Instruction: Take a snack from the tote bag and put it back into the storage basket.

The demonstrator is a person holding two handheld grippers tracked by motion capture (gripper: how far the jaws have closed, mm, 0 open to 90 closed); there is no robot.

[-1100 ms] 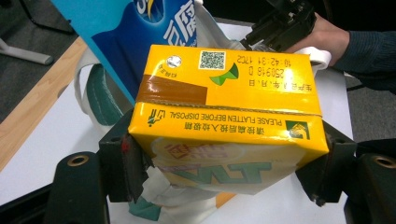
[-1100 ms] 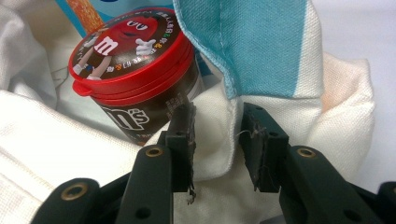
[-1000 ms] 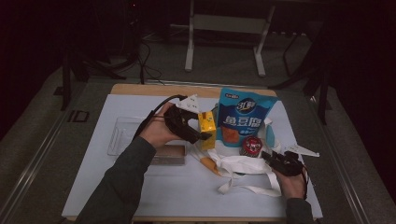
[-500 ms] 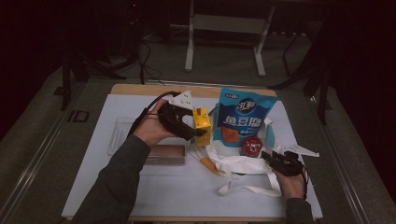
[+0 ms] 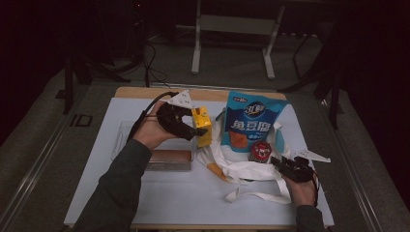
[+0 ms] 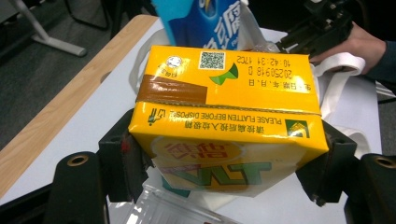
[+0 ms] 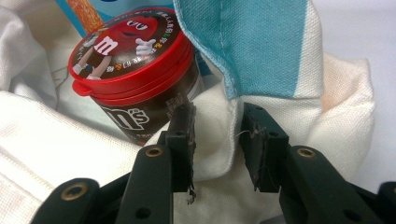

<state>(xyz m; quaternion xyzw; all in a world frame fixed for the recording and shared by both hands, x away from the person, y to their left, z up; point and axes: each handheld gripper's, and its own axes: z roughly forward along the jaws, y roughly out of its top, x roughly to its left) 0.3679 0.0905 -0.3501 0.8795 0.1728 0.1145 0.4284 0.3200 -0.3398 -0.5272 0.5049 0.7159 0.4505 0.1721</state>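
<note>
Left gripper view: left gripper [image 6: 224, 172] clamped across yellow drink carton [image 6: 224, 107], stiff-edged, crushable; best pinched by side walls. At four o'clock, right gripper [image 7: 217, 135] nipping soft tote bag [image 7: 210, 154] rim.

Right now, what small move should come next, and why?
Probably carry the yellow carton across and lower it into the white bag. The left gripper clamps the carton above the table, while the right gripper pinches the bag's edge beside the candy tub.
</note>
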